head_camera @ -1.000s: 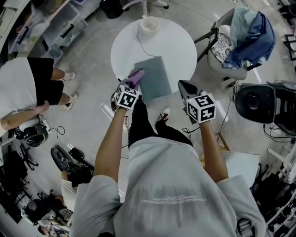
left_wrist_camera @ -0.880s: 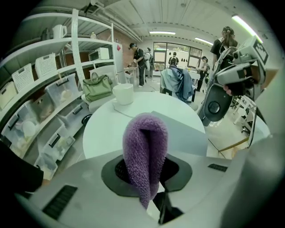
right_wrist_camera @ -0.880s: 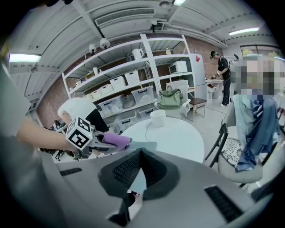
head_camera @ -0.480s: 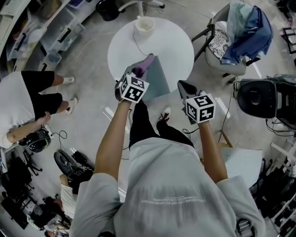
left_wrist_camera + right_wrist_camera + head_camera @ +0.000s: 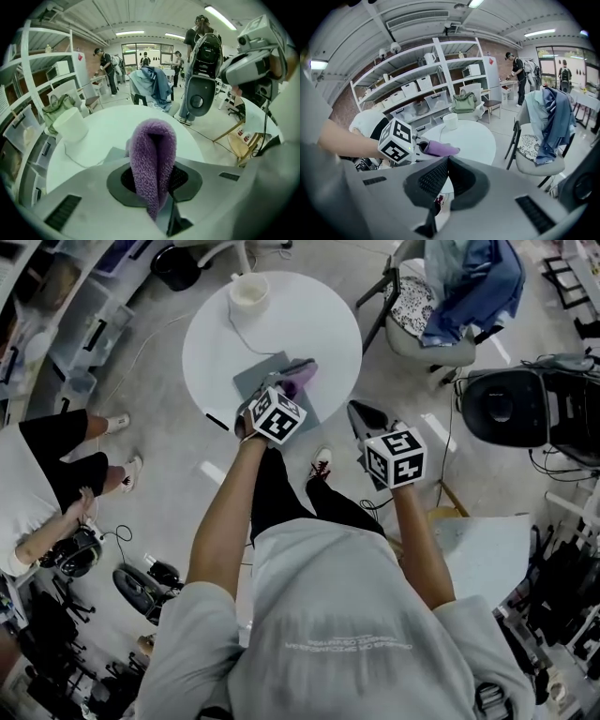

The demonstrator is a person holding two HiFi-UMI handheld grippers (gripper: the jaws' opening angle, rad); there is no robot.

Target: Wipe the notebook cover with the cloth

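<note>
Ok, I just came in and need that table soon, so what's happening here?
A person holds a tool in each hand. The left tool is shut on a purple cloth, held over the grey notebook on the round white table; whether it touches isn't clear. The right tool is shut and empty, off the table's edge. A white cup stands at the far side.

No legible txt anywhere. Shirt print (image 5: 349, 645) was too blurred & small to read.
</note>
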